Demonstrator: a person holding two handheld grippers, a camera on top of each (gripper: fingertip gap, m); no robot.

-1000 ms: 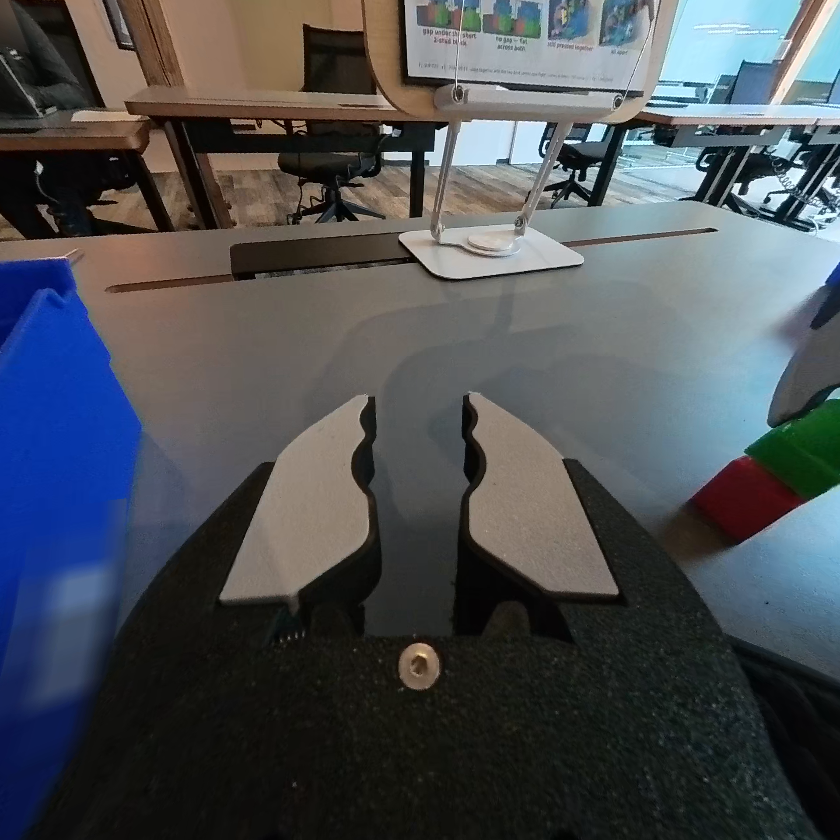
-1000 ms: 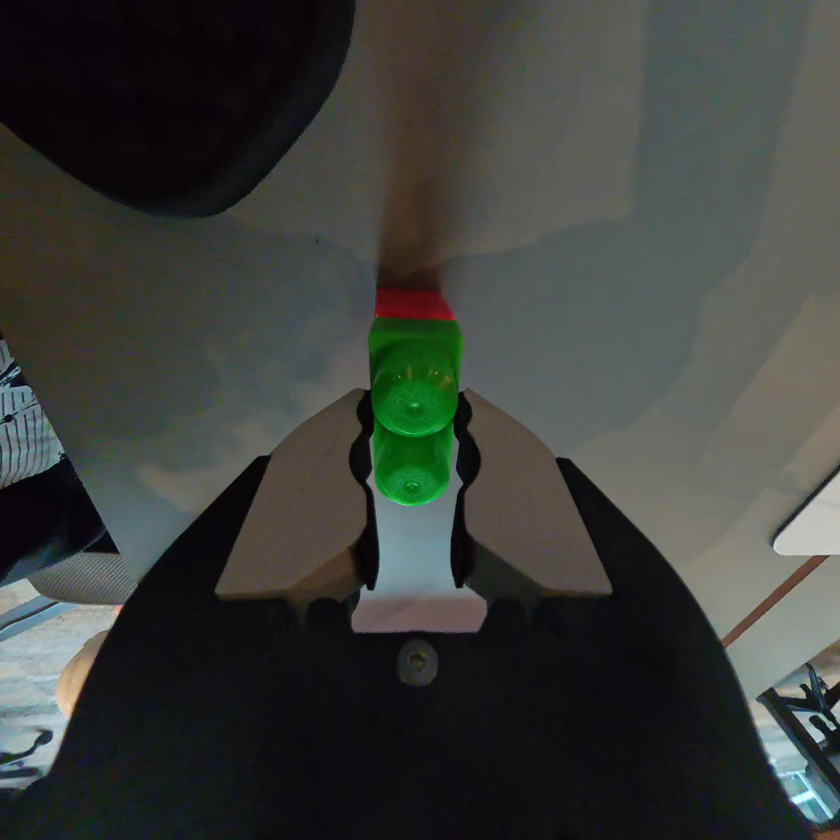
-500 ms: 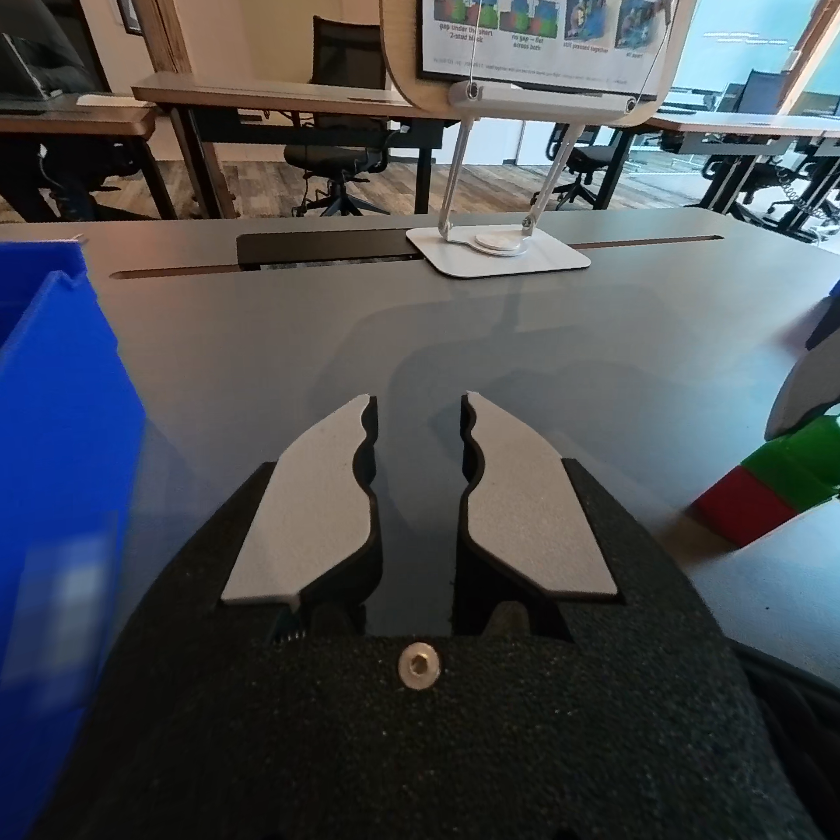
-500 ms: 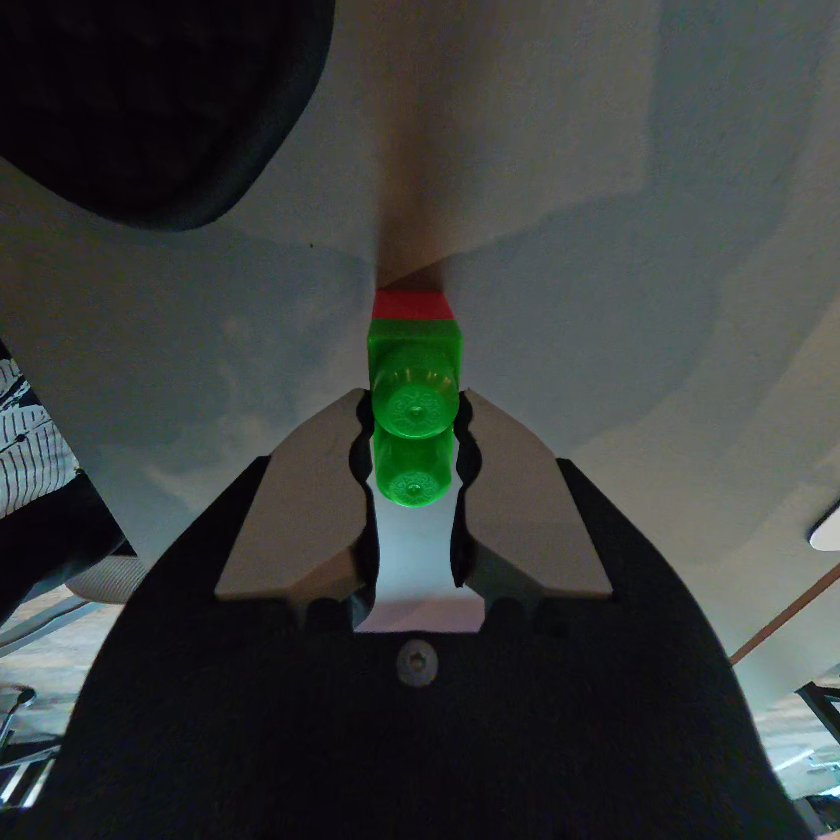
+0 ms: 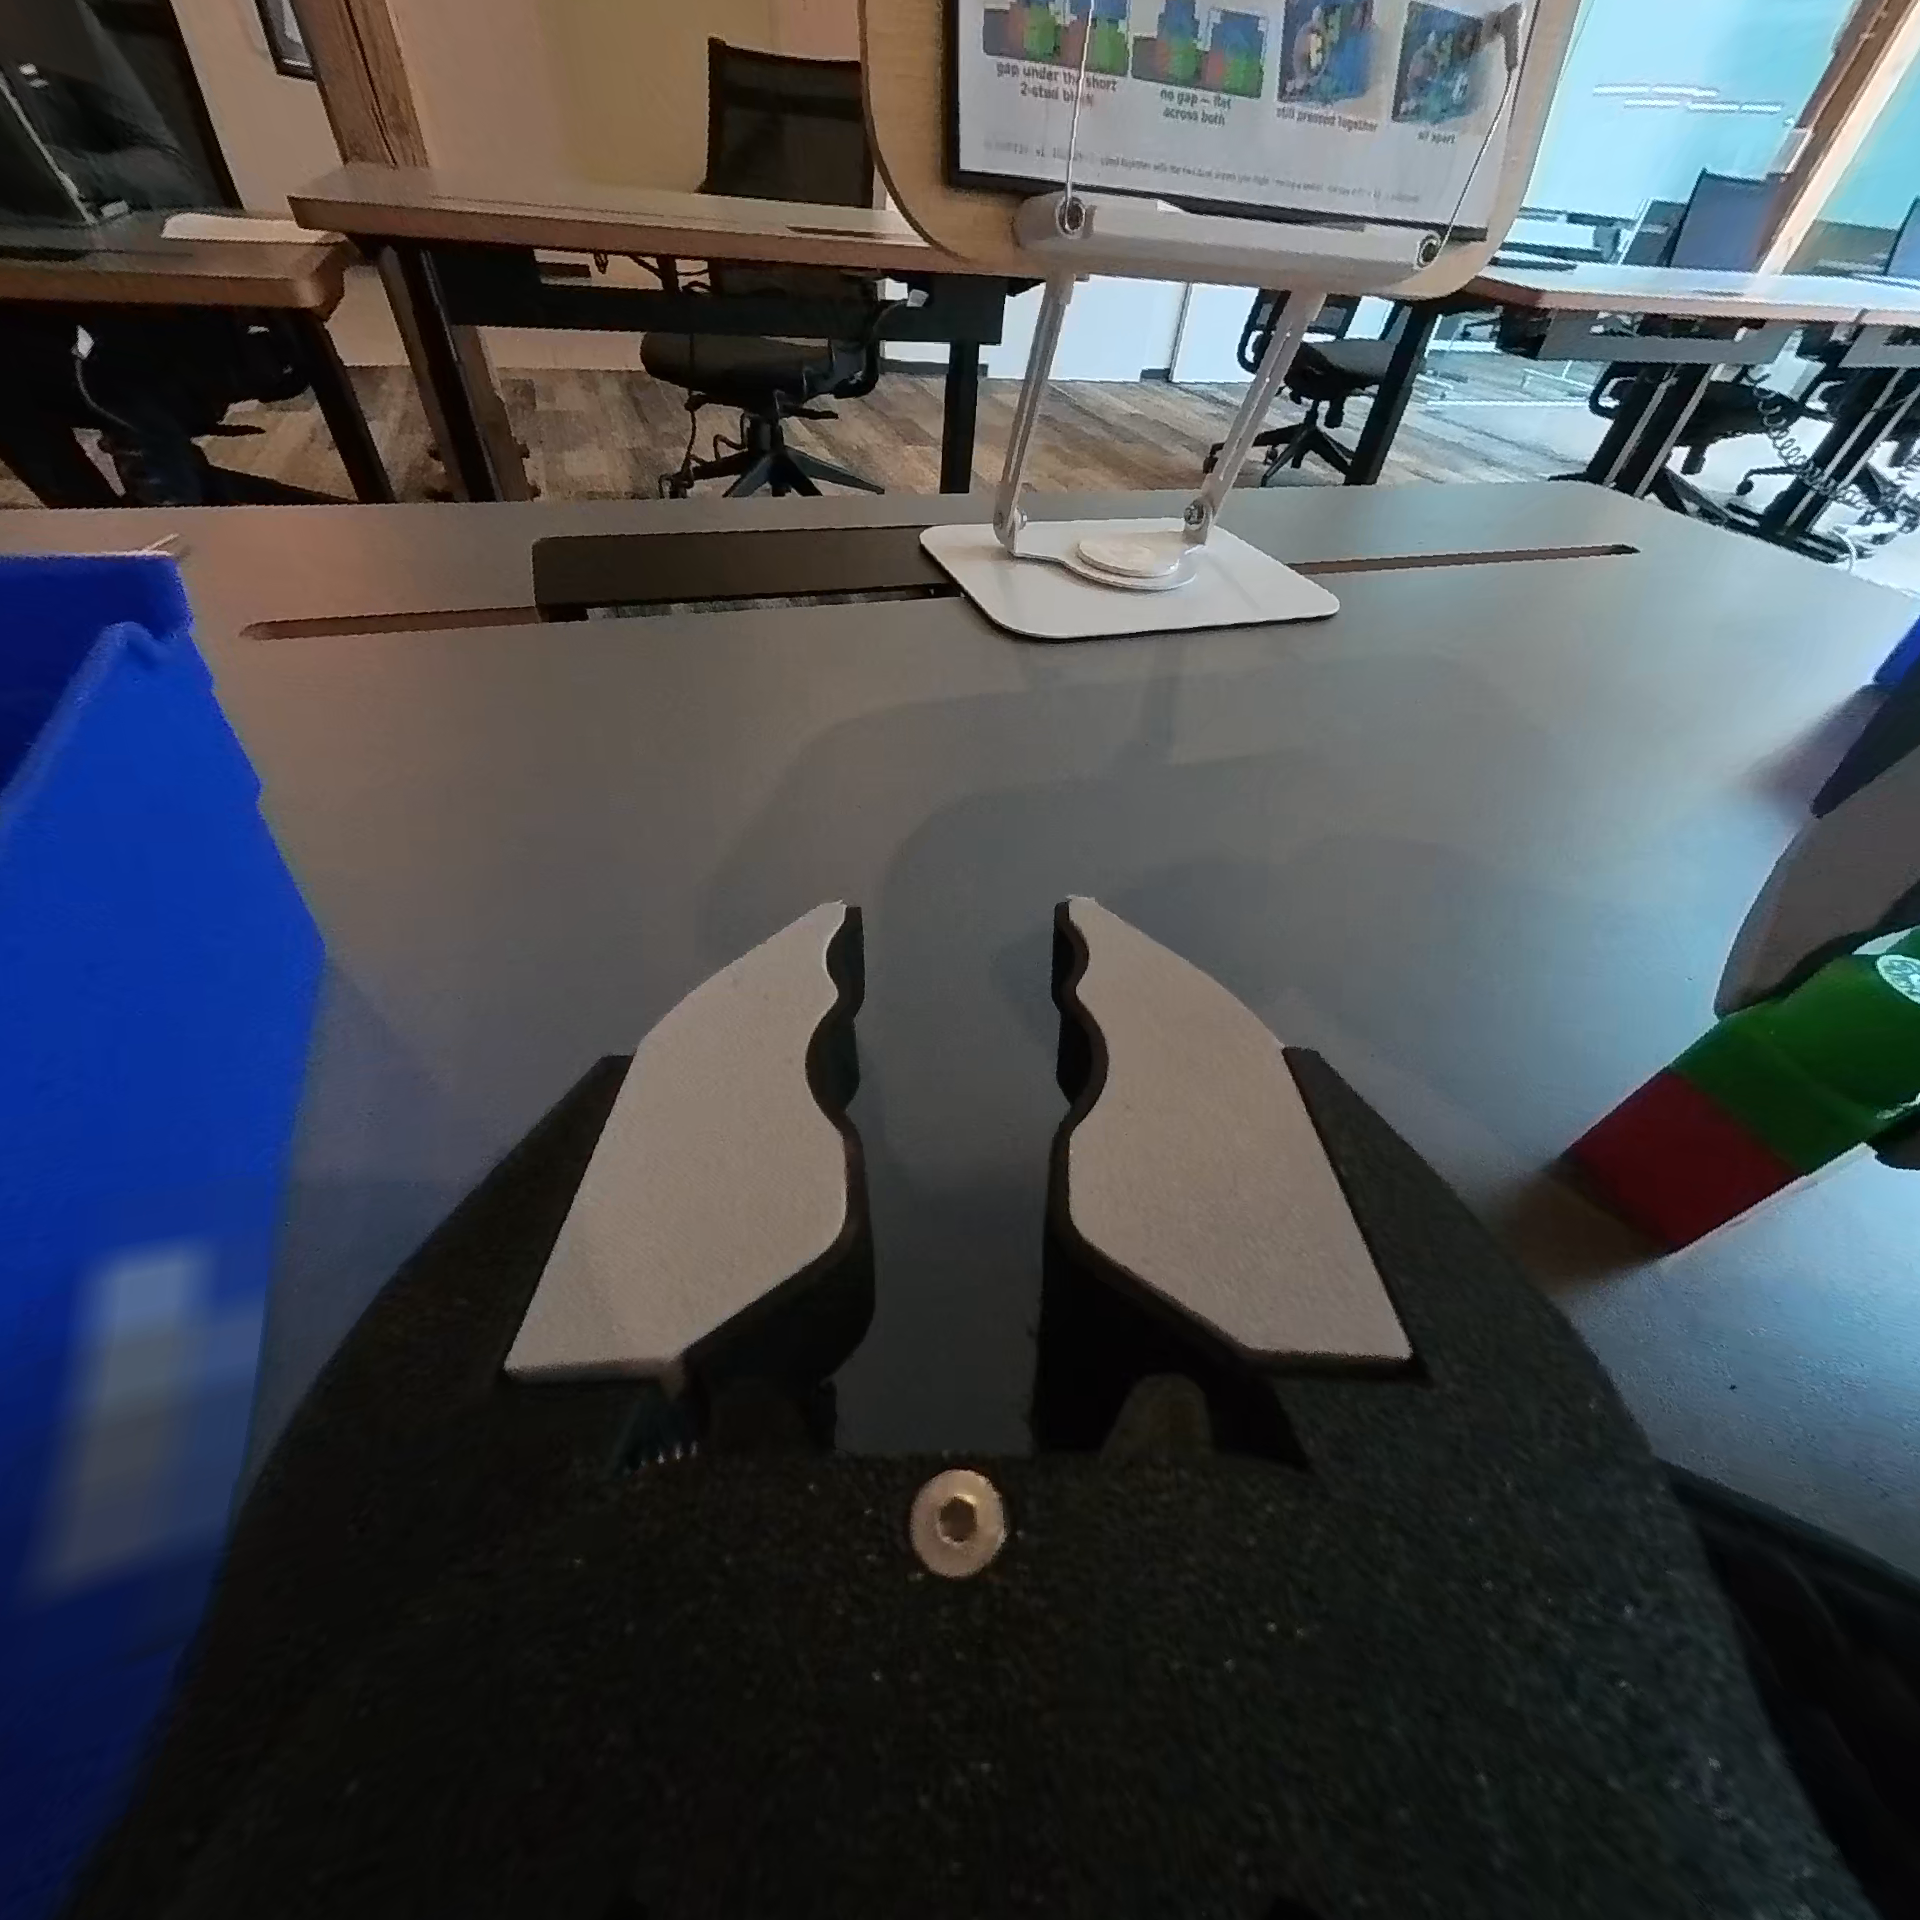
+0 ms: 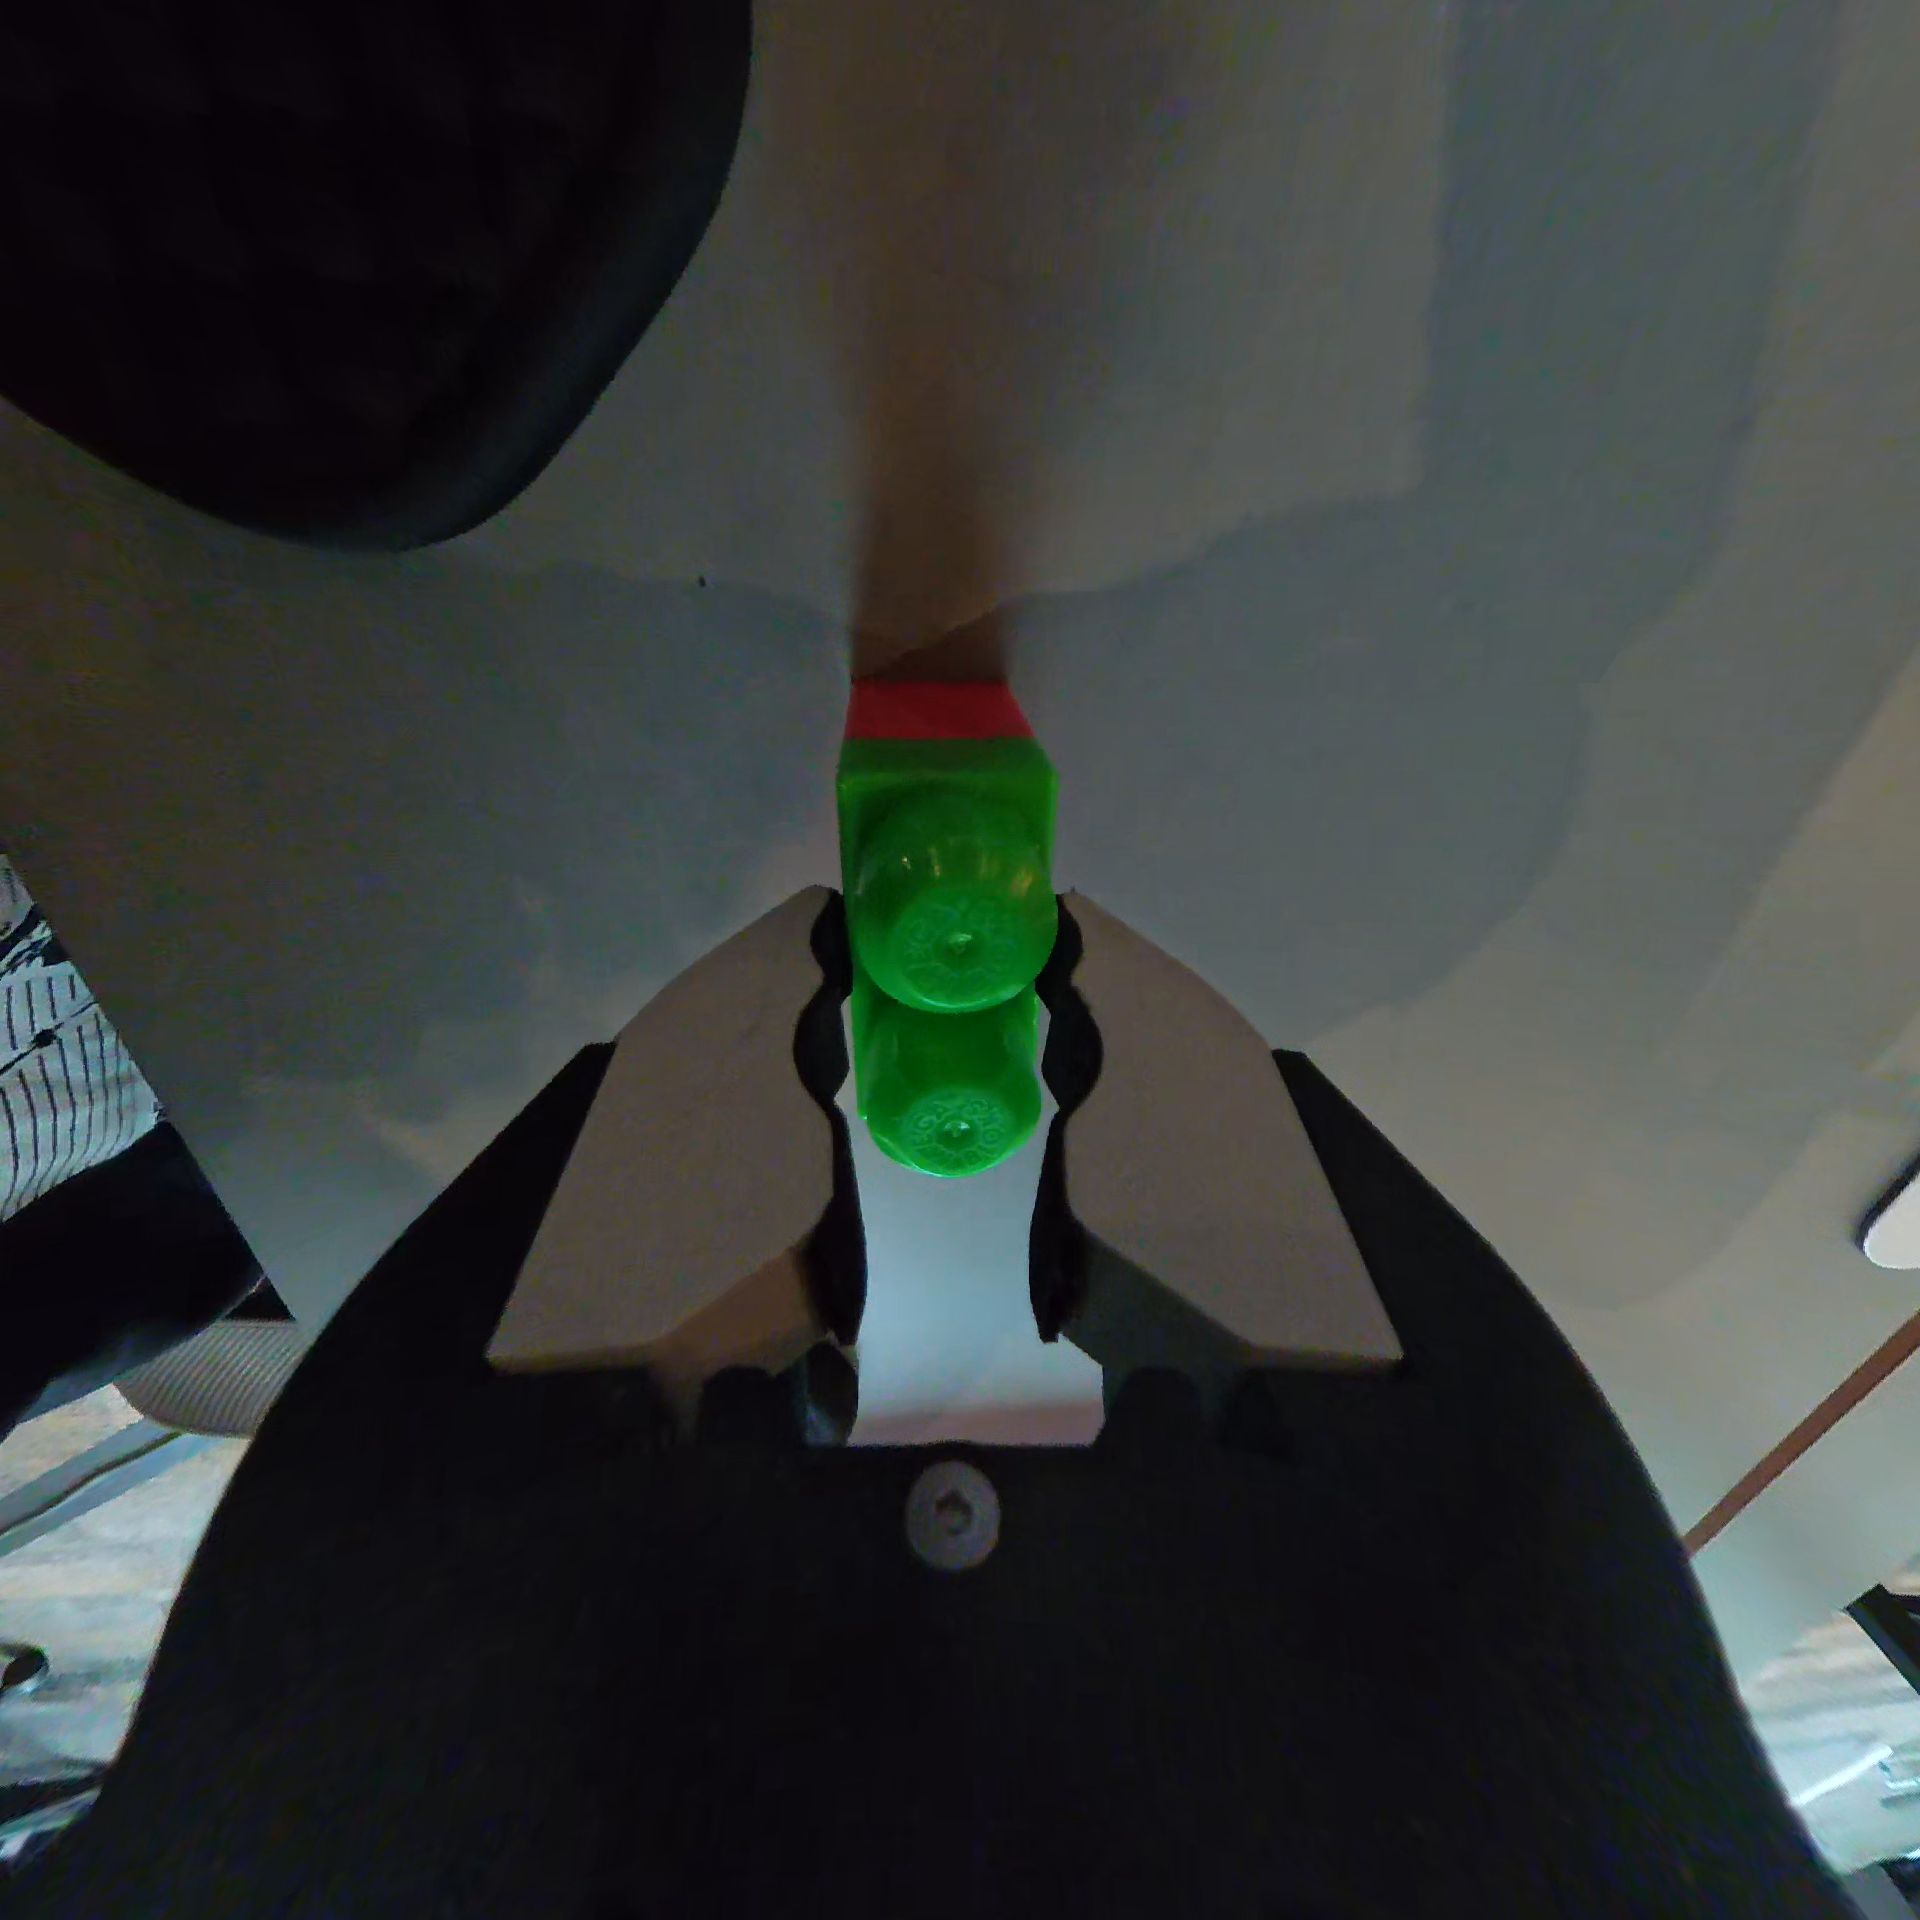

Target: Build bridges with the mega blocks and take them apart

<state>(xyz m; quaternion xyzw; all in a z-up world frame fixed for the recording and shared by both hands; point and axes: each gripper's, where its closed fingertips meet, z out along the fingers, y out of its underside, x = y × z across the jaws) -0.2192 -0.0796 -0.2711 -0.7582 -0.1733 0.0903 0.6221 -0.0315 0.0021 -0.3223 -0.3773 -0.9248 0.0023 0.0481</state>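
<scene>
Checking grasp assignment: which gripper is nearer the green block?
Right. The right gripper is shut on the green block, which sits on a red block. The left gripper is open and empty, well off to the block's side over the table.

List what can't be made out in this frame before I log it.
- Blue bin, left wrist view: contents hidden by its near wall; cut off by the left edge.
- Red block, right wrist view: mostly hidden behind the green block.
- Right gripper, left wrist view: cut off by the right edge, blurred.
- Left gripper: jaws apart, empty.
</scene>
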